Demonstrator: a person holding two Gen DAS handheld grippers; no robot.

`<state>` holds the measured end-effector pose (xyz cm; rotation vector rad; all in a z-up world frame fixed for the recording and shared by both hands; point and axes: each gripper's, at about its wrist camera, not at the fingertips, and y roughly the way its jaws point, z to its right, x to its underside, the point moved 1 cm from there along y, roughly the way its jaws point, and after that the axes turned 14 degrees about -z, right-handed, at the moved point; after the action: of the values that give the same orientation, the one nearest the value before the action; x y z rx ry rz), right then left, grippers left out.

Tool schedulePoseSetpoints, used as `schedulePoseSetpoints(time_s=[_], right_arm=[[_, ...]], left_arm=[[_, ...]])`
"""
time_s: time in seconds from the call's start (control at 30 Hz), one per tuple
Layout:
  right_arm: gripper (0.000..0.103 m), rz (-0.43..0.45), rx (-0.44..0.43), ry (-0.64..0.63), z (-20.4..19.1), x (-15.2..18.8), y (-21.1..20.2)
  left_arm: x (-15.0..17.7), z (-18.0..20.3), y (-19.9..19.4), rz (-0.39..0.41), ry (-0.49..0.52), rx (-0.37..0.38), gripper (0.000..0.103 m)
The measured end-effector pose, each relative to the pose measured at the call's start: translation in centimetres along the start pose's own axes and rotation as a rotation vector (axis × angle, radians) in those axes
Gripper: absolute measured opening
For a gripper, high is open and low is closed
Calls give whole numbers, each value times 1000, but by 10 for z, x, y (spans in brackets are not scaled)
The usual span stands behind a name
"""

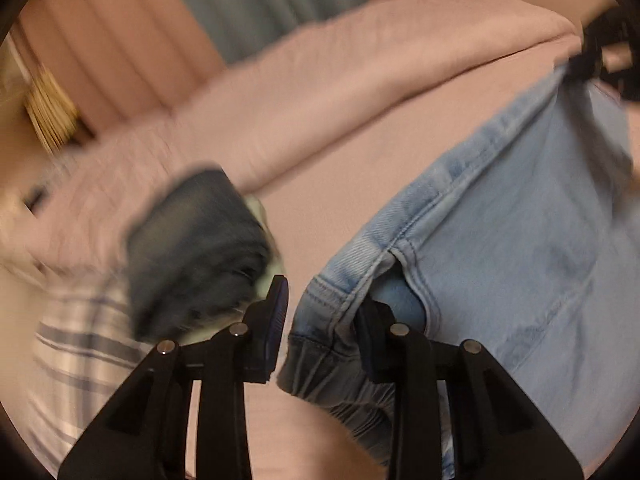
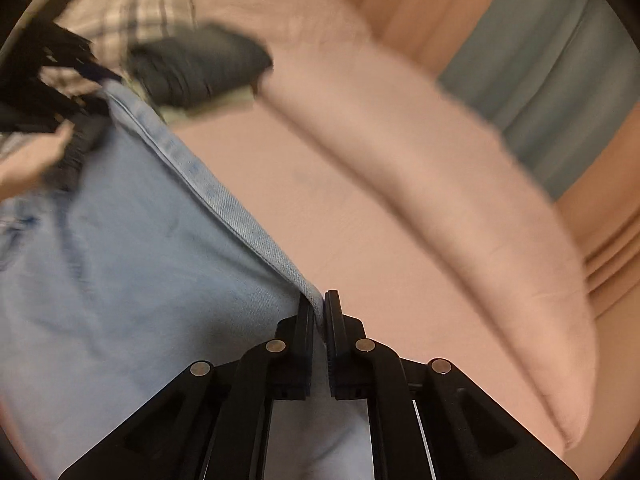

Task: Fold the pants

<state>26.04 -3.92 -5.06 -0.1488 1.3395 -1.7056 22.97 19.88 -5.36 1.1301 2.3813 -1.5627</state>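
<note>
Light blue jeans (image 1: pixel 520 248) hang stretched over a pink bed, held by both grippers along the waistband. My left gripper (image 1: pixel 326 320) has its jaws spread wide; the waistband corner lies between them and drapes over the right finger (image 1: pixel 374 332). The left finger (image 1: pixel 276 320) stands apart from the cloth. My right gripper (image 2: pixel 319 320) is shut on the waistband edge of the jeans (image 2: pixel 132 264). The right gripper also shows at the far upper right of the left wrist view (image 1: pixel 588 62). The left gripper shows at the upper left of the right wrist view (image 2: pixel 76 120).
A folded dark blue garment (image 1: pixel 192 252) lies on the pink bedsheet (image 1: pixel 340 184), also in the right wrist view (image 2: pixel 200 68). A pink folded blanket (image 2: pixel 420 184) runs along the bed. A striped cloth (image 1: pixel 80 352) lies beside the dark garment. Pink and grey curtains (image 1: pixel 248 0) hang behind.
</note>
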Motion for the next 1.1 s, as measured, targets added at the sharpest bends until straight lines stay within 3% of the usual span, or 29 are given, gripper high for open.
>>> schedulePoseSetpoints(time_s=[0.13,0.23,0.37,0.5,0.6,0.73,0.87,0.93,0.97,1.0,1.03,1.1], right_arm=[[6,137,51,-54,-45,46,-79],[6,135,34,-170,-92,77,-97],[6,75,-65,-265,-149,116,-83],[6,-2,-98,-310,-186,143,-48],[6,-9,-80,-318,-187,150,-47],[6,-13,-90,-289,-178,159,-63],[6,-40,-138,-254,-192,173,-47],[9,-38,-175,-202,-186,175,-52],[11,-58,-243,-149,-176,175,-57],[25,-65,-293,-113,-167,175,-60],[40,-53,-359,-51,-152,176,-67],[47,23,-446,87,-113,180,-86]], left_arm=[[48,14,-41,134,64,-89,32],[93,32,-50,123,133,-121,32],[144,72,-33,74,311,-204,32],[178,91,-21,11,354,-185,32],[182,93,-12,-5,369,-212,30],[181,89,-17,-7,322,-174,32],[187,100,-16,-30,344,-193,37],[189,96,-25,-50,293,-135,45],[190,89,-31,-66,246,-79,58],[190,82,-39,-70,197,-31,67],[191,73,-49,-59,143,4,68],[188,62,-67,-26,47,52,68]])
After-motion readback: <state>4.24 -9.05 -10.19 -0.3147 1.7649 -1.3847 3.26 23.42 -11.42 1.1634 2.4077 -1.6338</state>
